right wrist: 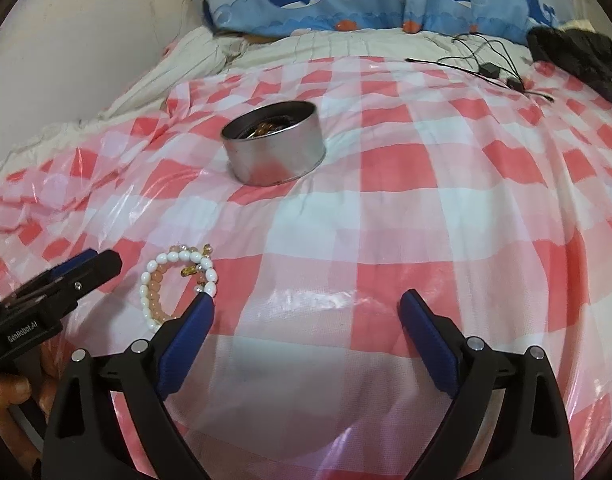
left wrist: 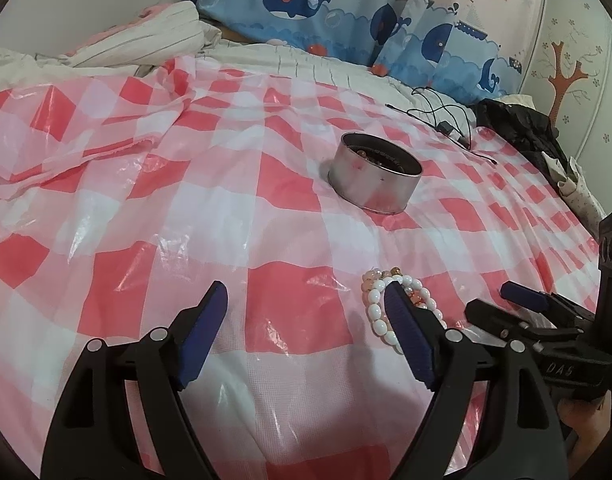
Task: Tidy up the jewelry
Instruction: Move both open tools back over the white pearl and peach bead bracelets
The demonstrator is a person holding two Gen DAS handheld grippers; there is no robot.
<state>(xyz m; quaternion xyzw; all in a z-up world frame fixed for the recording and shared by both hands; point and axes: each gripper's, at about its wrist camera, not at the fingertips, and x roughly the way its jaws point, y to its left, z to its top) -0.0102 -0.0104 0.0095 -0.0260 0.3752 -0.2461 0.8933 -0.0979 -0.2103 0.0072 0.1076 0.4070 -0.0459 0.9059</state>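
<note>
Both grippers, left [left wrist: 306,300] and right [right wrist: 306,304], jaws wide, empty (bracelets [right wrist: 174,284] between; tin [right wrist: 274,144] beyond).

Both wrist views look low and forward across the bed [left wrist: 266,208], sharing the tin [left wrist: 376,178] [right wrist: 274,144] ahead, left view from its left.

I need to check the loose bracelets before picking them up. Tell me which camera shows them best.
The right wrist view. There the bracelets lie almost fully exposed on the checkered sheet, with only the near end behind the right claw. In the left wrist view, a finger of the left claw cuts across the bracelets and hides the middle.
</note>
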